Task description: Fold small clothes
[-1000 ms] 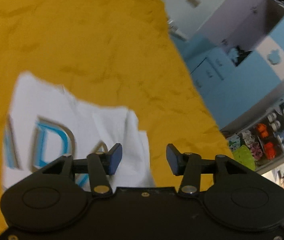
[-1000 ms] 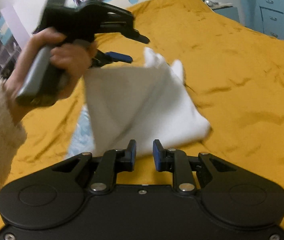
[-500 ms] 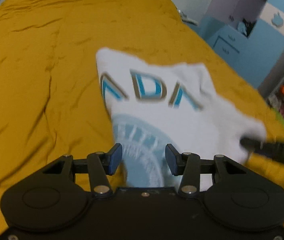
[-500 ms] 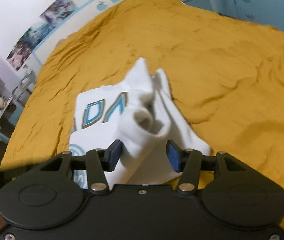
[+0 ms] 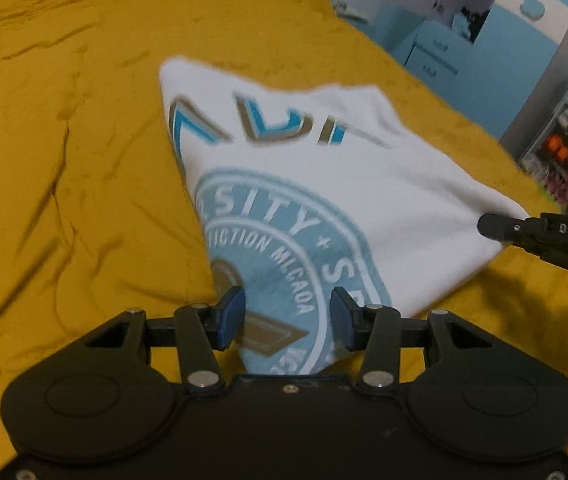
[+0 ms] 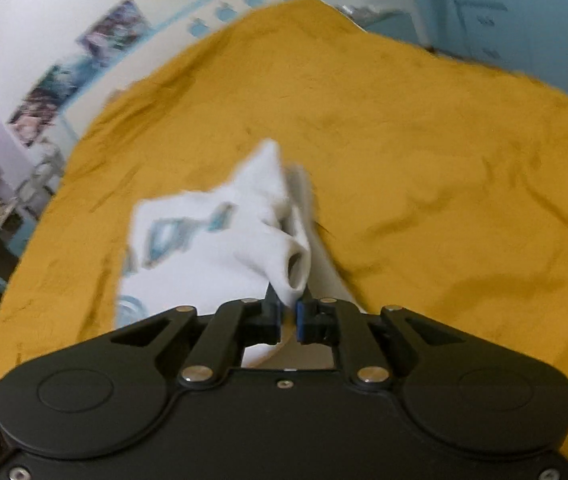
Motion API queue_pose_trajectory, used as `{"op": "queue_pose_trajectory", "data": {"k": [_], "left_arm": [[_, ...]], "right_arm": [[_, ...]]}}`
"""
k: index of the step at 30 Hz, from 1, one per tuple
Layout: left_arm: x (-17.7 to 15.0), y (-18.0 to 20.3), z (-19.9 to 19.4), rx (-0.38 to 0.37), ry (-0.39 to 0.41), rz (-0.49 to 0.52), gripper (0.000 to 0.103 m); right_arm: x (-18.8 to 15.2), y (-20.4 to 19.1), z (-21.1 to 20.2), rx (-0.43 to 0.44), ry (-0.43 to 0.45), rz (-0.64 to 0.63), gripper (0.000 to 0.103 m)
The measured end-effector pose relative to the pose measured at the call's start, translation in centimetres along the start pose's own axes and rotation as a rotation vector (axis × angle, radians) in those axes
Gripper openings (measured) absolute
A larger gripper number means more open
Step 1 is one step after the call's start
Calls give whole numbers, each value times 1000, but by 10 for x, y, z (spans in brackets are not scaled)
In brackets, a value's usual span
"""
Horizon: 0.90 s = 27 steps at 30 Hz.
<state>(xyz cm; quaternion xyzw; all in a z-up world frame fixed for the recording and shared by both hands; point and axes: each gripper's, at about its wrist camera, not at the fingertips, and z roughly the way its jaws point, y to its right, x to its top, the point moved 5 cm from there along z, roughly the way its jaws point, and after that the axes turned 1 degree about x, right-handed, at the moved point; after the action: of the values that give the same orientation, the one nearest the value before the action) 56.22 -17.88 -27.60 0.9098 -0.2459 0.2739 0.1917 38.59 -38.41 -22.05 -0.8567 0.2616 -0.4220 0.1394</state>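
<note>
Left wrist view shows the white T-shirt [image 5: 384,184] lying print-up on the mustard bedspread [image 5: 64,160], with one corner drawn out to the right where the right gripper [image 5: 488,226] meets it. The left gripper [image 5: 286,316] hovers over the near edge of the shirt with its jaws apart; the cloth lies under them and neither blue pad presses on it. In the right wrist view the right gripper [image 6: 289,314] has clamped down on a bunched white sleeve or corner of the shirt [image 6: 220,248]. The garment looks partly gathered, not neatly folded: no crisp crease or compact rectangle shows. Judging by this, folding is at an early stage, and most folds remain.
</note>
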Motion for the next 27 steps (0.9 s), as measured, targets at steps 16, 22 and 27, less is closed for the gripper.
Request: {"op": "queue_pose_trajectory", "data": {"k": [16,22,27], "left_arm": [[-10,-5,14,-3,7,7,47],[10,-26,8,-75,16,-130,47],[18,-29,-7,-130,-10,-113,49]], "right_arm": [[20,13,-9,58,67,-63,37],[68,4,37,143,44,-69,37],[85,0,79,179,13,-46,38]]}}
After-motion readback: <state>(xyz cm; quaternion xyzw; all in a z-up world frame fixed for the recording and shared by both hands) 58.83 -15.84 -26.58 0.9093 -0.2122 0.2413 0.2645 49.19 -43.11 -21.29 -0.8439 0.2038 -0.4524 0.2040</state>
